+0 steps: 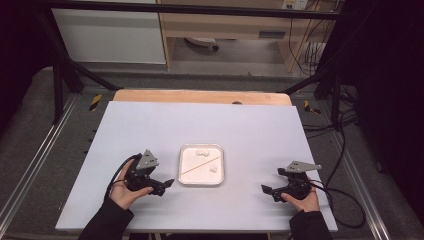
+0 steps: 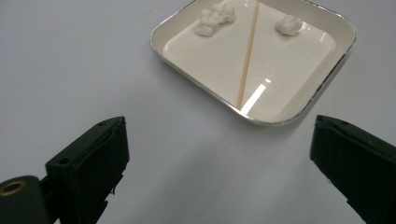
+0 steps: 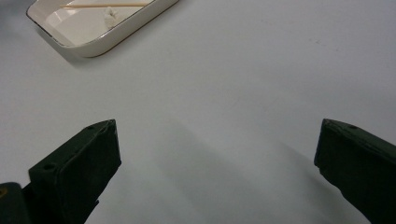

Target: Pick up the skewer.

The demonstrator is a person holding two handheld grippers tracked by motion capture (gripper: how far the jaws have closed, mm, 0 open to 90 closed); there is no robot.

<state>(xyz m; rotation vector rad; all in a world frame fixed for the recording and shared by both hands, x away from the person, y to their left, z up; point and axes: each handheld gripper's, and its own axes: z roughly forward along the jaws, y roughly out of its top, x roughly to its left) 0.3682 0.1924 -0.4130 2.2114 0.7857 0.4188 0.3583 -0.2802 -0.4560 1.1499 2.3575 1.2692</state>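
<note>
A shallow white tray (image 1: 185,150) with a silvery rim sits near the middle of the pale table (image 1: 150,125), between the two hand-held grippers. In it lie a thin wooden stick (image 1: 196,167), set on a diagonal, and two small white clumps (image 1: 203,152) (soft-looking, perhaps cotton or a crumbly food — too small to tell), one on each side of the stick.

The left gripper (image 1: 169,184) rests low on the table just beside the tray's near left corner, its jaws spread wide with nothing between them. It is aimed at the tray, so in the left gripper view the stick (image 2: 248,56) runs almost straight away from the jaws, with the larger clump (image 2: 214,17) and the smaller one (image 2: 288,24) beyond. That placement suggests the left one is set to work in the tray first.

The right gripper (image 1: 266,190) sits well apart from the tray, toward the table's right edge, its jaws also gaping and empty. From its view the tray (image 3: 121,30) shows at the upper left — far enough off that this hand looks parked, probably kept clear until it is needed.
</note>
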